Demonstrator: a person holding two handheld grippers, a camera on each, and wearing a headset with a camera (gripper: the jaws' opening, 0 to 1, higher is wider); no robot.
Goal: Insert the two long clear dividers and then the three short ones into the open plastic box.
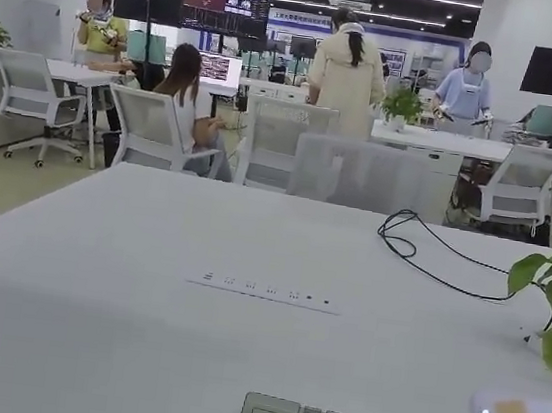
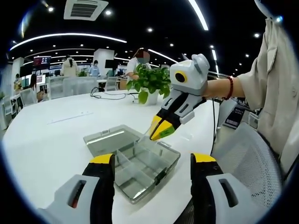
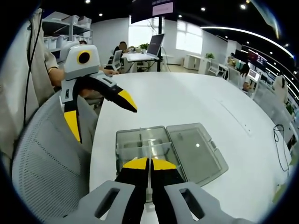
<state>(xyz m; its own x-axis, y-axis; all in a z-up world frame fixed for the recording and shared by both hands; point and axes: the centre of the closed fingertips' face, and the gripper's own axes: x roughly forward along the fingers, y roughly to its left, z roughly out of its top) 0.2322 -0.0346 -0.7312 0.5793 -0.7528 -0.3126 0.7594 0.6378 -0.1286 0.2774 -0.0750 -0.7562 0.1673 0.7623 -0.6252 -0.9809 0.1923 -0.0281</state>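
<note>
right gripper (image 3: 150, 164) fingers pressed together low over the open box (image 3: 135, 136) on the tabletop (image 3: 196, 98), probably seating a divider, can't tell if one's pinched. left gripper (image 2: 153, 158) fingers spread, held back, likely to steady the box
</note>
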